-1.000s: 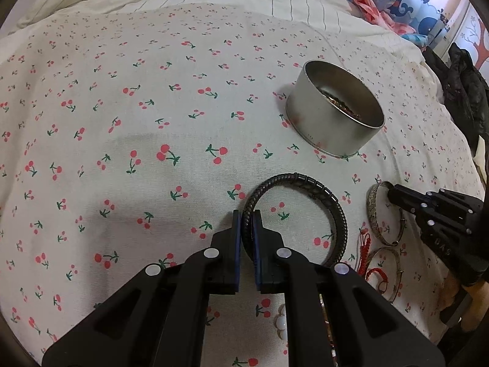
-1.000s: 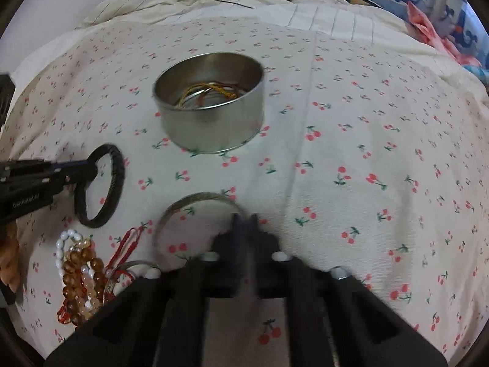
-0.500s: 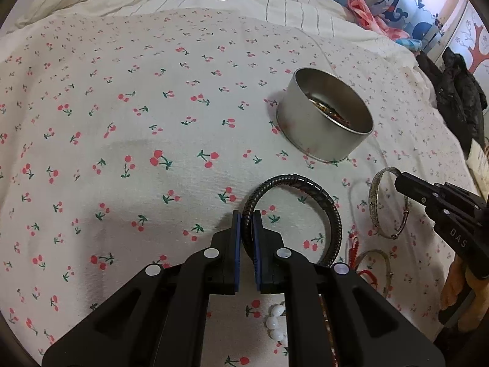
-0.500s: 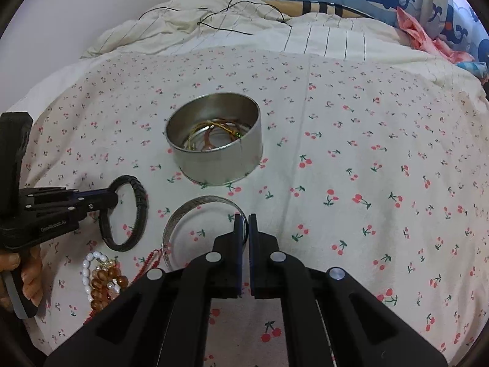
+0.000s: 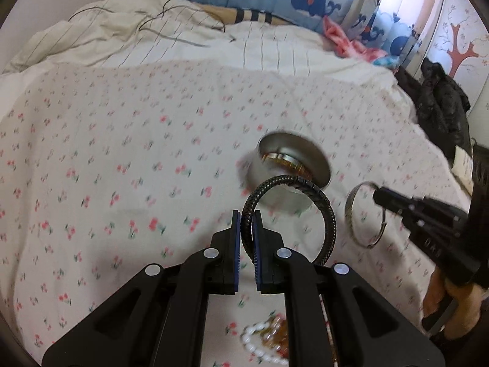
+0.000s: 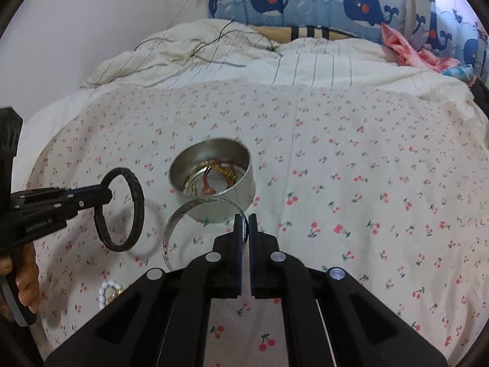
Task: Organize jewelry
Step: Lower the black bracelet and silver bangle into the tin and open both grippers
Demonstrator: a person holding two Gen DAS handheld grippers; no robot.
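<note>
Two bangles aloft over bed (image 6: 351,159): black braided bangle (image 5: 318,198) clenched in left gripper (image 5: 245,232), silver bangle (image 6: 183,214) clamped in right gripper (image 6: 244,229), round tin (image 6: 214,180) just ahead.

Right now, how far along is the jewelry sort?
Done: several bangles already lie in the metal tin. In hand: left gripper grips the black braided bracelet, right gripper the silver bangle, both off the bedspread. Left: bead bracelets remain on the cherry-print sheet.
</note>
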